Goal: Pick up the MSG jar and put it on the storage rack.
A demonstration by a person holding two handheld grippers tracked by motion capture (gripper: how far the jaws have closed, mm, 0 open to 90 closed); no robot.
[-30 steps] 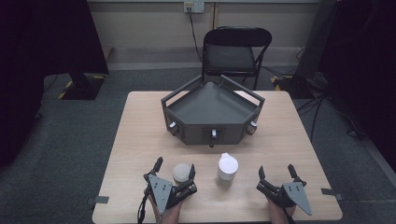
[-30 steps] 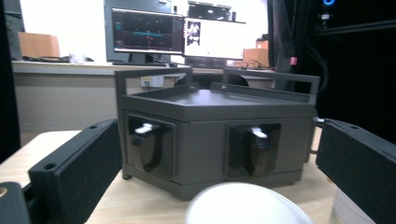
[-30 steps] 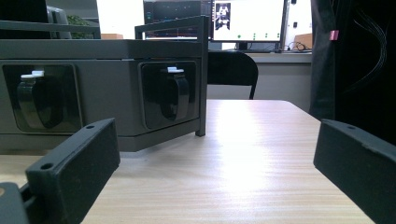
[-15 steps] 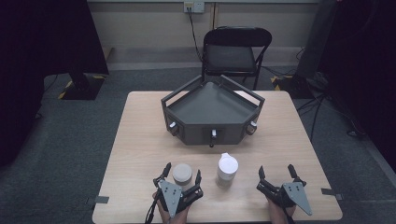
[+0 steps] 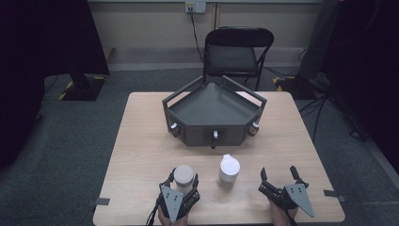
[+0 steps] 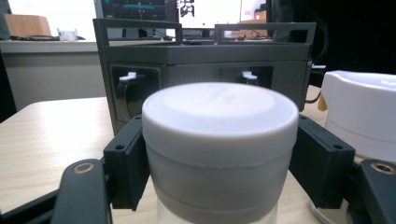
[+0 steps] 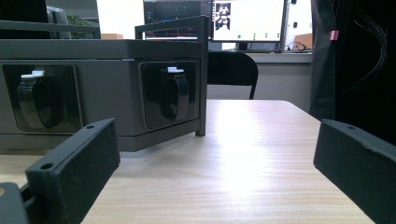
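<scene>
A small round jar [image 5: 184, 173] with a pale flat lid stands near the table's front edge. My left gripper [image 5: 183, 179] has just been closing its jaws and is now shut on it. In the left gripper view both black pads press the sides of the jar [image 6: 219, 140], below its lid. To the right of the jar stands a white lidded container [image 5: 229, 169], apart from it, also seen as the white container [image 6: 362, 112]. Further right, my right gripper [image 5: 278, 172] rests low over the table, open, and the right gripper [image 7: 219, 163] has nothing between its jaws.
A dark grey angular tray-box [image 5: 188, 134] with latches on its front faces sits mid-table, behind the jar; the same box [image 7: 116, 51] shows close ahead. A black folding chair [image 5: 237, 54] stands beyond the table. Bare wood [image 5: 141, 141] lies left of the box.
My left gripper shifted so the jar came between its jaws, then the jaws closed onto it. The right gripper and the white container stayed still.
</scene>
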